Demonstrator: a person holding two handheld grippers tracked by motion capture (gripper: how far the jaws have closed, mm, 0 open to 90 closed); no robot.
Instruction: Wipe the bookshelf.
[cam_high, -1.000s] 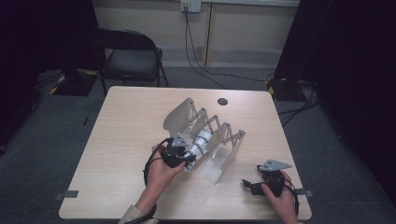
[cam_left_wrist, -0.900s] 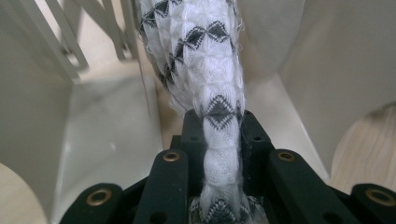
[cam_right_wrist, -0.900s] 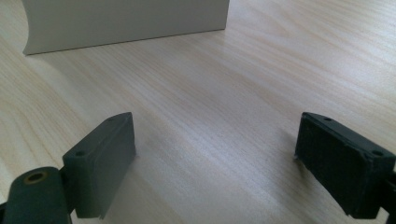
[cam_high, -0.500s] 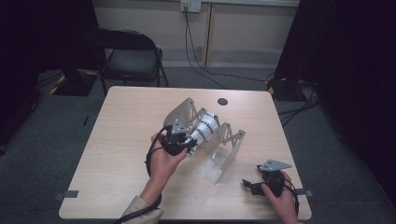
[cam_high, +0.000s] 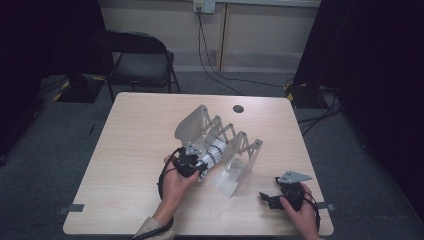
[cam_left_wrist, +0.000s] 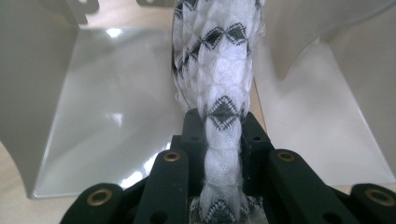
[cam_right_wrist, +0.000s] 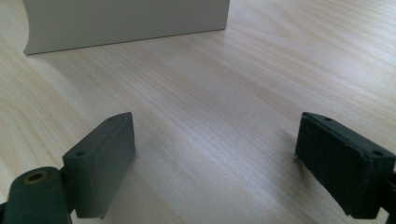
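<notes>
At the near right edge of the table (cam_high: 125, 150) the right gripper (cam_high: 272, 199) sits where it was a second ago, its jaws wide apart over bare wood with nothing between them. Left of it and a little farther in, the left gripper (cam_high: 200, 167) stays clamped on the one black-and-white cloth (cam_left_wrist: 219, 74), and since the earlier frame it has carried it down into a slot of the single grey folding rack (cam_high: 240, 165). Two grippers, one cloth, one rack on the table; one chair (cam_high: 137, 62) stands beyond the far edge.
</notes>
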